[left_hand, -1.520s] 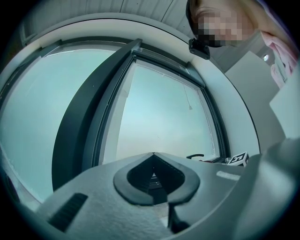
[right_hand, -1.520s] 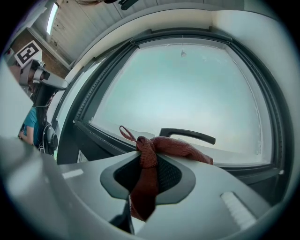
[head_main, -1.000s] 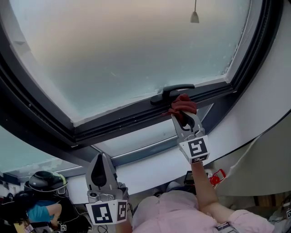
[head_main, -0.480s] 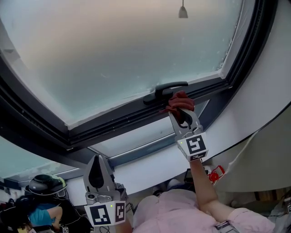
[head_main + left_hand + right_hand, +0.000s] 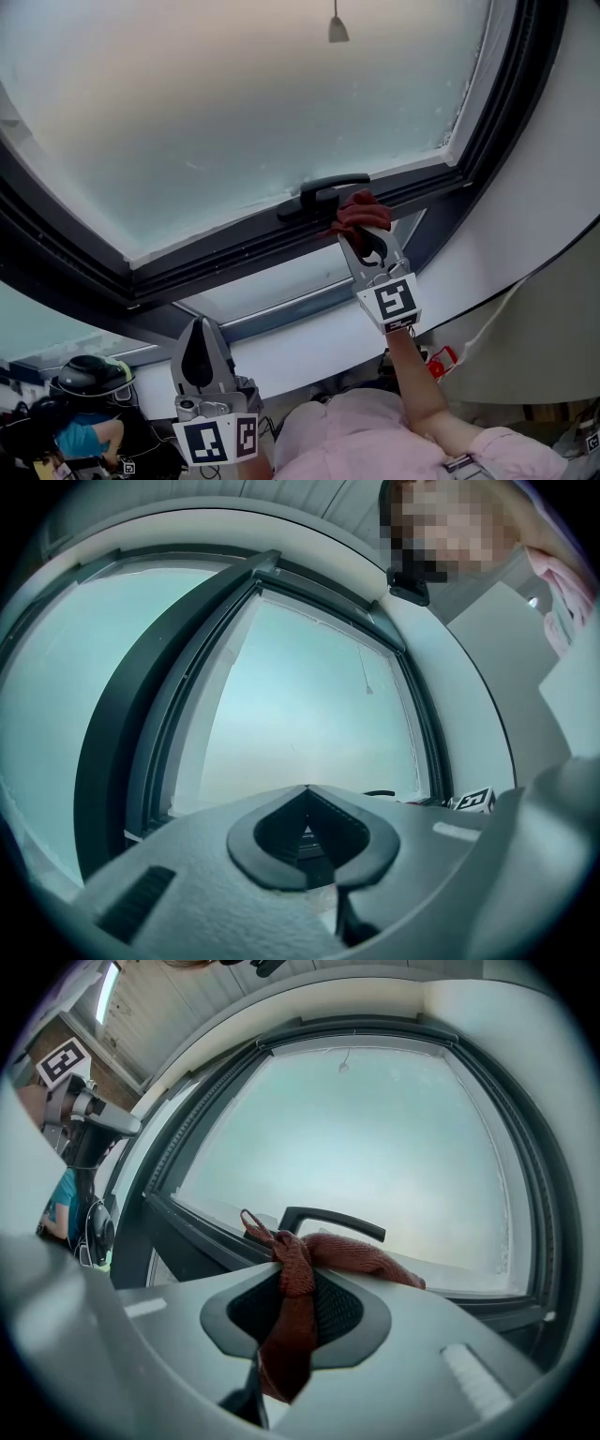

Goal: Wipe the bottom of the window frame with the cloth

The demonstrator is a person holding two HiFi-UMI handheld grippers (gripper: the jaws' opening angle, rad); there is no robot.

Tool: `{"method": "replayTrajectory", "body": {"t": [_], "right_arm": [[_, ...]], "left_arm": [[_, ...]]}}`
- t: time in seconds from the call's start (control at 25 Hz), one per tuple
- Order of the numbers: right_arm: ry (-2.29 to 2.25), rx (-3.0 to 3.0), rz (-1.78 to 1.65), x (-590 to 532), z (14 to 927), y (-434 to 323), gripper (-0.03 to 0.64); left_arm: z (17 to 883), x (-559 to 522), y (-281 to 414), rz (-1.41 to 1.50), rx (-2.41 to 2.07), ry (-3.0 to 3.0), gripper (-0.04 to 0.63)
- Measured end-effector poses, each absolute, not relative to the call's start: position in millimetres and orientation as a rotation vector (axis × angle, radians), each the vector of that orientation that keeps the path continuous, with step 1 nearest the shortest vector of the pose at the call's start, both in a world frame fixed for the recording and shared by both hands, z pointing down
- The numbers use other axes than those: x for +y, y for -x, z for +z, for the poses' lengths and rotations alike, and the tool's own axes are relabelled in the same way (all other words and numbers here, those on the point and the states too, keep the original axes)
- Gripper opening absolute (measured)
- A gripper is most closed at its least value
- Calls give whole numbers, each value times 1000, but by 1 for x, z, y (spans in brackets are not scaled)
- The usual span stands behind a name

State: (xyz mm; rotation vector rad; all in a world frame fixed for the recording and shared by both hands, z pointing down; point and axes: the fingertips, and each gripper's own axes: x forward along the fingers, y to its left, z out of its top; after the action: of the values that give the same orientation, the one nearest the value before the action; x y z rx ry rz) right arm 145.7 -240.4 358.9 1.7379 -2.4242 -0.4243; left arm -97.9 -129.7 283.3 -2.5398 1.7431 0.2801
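Note:
A dark red cloth (image 5: 360, 212) (image 5: 298, 1269) is bunched in my right gripper (image 5: 363, 231) (image 5: 292, 1262), whose jaws are shut on it. The cloth presses against the dark bottom rail of the window frame (image 5: 234, 251) (image 5: 202, 1232), just right of the black window handle (image 5: 319, 192) (image 5: 330, 1222). My left gripper (image 5: 200, 342) (image 5: 305, 808) hangs low at the lower left, away from the frame, jaws shut with nothing between them. Frosted glass (image 5: 244, 103) fills the window above the rail.
A curved white wall or sill (image 5: 525, 225) runs along the right and below the frame. A pull cord end (image 5: 337, 28) hangs at the top. A second pane (image 5: 281, 286) lies under the rail. A helmet (image 5: 89, 375) sits at the lower left.
My right gripper with the cloth has slid leftward along the bottom rail, staying next to the handle. The left gripper has barely moved.

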Motion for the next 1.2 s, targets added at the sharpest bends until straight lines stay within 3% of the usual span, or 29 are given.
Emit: {"method": "replayTrajectory", "body": {"t": [0.52,1.2], "right_arm": [[-1615,-2502,-462,-241,361,-177,80],[-1692,-2493,-407,-242,363,-237,80]], "left_arm": [[293,-100,38,263,1802,2510,-6],[296,-74,17,255,1893,2417,-6]]}}
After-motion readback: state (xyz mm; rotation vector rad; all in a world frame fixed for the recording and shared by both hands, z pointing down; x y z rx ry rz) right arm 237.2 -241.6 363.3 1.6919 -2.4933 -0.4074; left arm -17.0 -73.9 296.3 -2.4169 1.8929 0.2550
